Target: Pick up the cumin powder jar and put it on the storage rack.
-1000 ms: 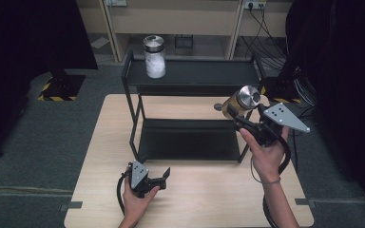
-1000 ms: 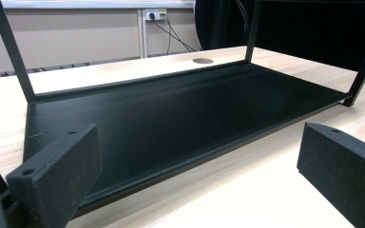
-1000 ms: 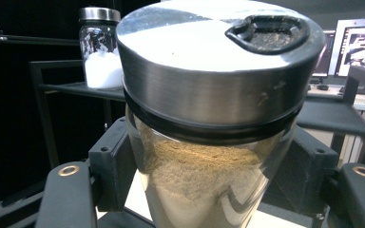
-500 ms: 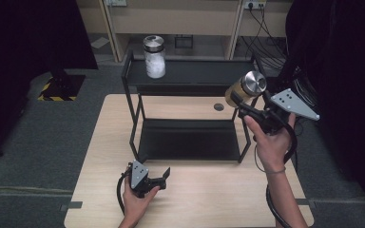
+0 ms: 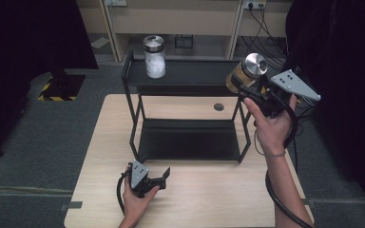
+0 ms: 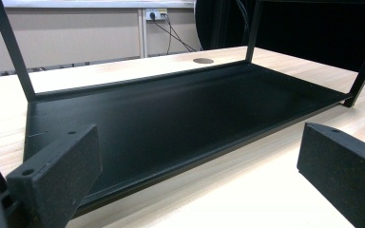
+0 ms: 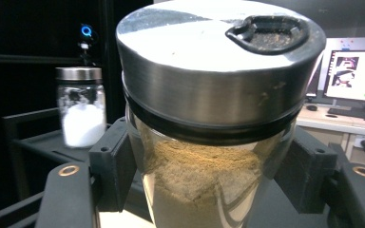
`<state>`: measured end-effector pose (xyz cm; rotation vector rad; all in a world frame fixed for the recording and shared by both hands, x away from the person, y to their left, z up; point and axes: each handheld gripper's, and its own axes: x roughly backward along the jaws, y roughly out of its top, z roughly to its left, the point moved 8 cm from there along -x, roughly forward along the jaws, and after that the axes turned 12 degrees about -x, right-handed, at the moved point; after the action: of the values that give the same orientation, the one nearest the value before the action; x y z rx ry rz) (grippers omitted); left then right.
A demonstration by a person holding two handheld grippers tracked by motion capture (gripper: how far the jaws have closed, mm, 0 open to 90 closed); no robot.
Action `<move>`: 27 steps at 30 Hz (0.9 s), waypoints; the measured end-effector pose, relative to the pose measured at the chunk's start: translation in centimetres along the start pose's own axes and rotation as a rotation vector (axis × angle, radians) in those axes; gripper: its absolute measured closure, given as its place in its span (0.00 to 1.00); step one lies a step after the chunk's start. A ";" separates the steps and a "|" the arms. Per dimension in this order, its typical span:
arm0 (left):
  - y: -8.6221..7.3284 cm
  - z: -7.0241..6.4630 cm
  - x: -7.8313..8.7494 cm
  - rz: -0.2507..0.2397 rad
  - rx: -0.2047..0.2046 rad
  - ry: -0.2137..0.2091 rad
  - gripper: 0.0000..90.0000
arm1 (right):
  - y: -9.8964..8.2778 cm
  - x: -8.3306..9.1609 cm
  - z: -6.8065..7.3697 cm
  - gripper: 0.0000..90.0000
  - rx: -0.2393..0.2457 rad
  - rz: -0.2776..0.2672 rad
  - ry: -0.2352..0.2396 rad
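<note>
Right gripper (image 5: 241, 85) clamped on the brown-powder jar (image 7: 209, 142), tilted beside the top shelf (image 5: 204, 71); level it, set down well apart from the white jar (image 5: 154, 57).

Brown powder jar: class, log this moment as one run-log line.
right tool: shut on brown powder jar, level with top shelf | left tool: open, on table | white powder jar: on top shelf
</note>
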<state>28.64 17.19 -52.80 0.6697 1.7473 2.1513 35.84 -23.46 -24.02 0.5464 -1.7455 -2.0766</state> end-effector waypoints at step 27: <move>0.0 -0.1 0.0 0.000 -0.002 -0.002 0.00 | 0.8 -6.5 -2.2 0.35 0.001 0.139 -0.148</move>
<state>28.64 17.13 -52.80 0.6715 1.7439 2.1511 42.61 -22.10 -23.17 0.2687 -1.8101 -2.0643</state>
